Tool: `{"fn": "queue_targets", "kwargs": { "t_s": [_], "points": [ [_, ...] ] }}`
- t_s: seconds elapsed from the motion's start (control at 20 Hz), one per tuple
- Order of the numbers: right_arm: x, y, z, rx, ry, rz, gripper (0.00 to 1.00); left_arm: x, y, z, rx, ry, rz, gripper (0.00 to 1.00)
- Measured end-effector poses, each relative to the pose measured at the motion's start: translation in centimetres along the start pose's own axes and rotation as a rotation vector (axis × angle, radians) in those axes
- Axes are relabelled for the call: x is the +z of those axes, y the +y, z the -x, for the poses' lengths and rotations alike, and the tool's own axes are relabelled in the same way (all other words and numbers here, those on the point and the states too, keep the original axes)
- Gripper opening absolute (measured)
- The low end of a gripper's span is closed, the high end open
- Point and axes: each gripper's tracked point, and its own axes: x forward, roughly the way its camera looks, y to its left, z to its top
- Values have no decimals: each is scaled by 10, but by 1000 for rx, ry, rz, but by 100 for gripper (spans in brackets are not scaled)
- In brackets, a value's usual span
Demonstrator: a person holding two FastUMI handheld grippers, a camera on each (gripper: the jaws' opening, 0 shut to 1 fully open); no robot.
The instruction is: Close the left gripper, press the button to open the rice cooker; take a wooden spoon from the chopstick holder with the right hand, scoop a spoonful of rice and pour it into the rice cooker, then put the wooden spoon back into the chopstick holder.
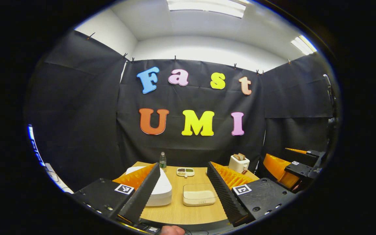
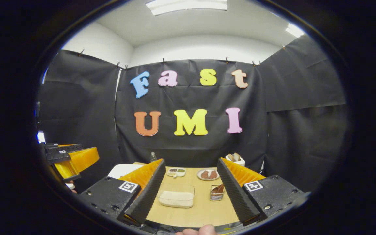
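Nothing's really started yet: the left gripper (image 1: 183,192) and right gripper (image 2: 191,192) both hover spread wide and empty, rice cooker (image 1: 157,189) lid down on the table (image 1: 178,212), wooden spoon (image 2: 219,188) in the chopstick holder (image 2: 216,193), rice container (image 2: 176,195) untouched.

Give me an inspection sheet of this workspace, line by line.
Surface: wooden table, bare at the front.
Job's things: white rice cooker, lid down; rice container full; chopstick holder with spoons in it.
Clutter: water bottle, compartment dish, plate of brown food, toaster.
Grippers: left gripper open; right gripper open; both above the table, empty.
Cables: nothing seen.
Surroundings: black cloth walls, ceiling lights.
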Motion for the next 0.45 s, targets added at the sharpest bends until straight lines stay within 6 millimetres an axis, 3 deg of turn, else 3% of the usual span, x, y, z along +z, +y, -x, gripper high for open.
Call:
{"fn": "queue_targets", "kwargs": {
  "t_s": [0.35,0.4,0.45],
  "points": [
    [3,3,-3,11,-3,-2,100,9,4,4,8,-20,1,94],
    [4,3,-3,13,-3,-2,96,9,4,4,8,-21,-2,94],
    [4,4,-4,13,-3,-3,100,10,5,5,8,-22,-6,94]
  ]
}}
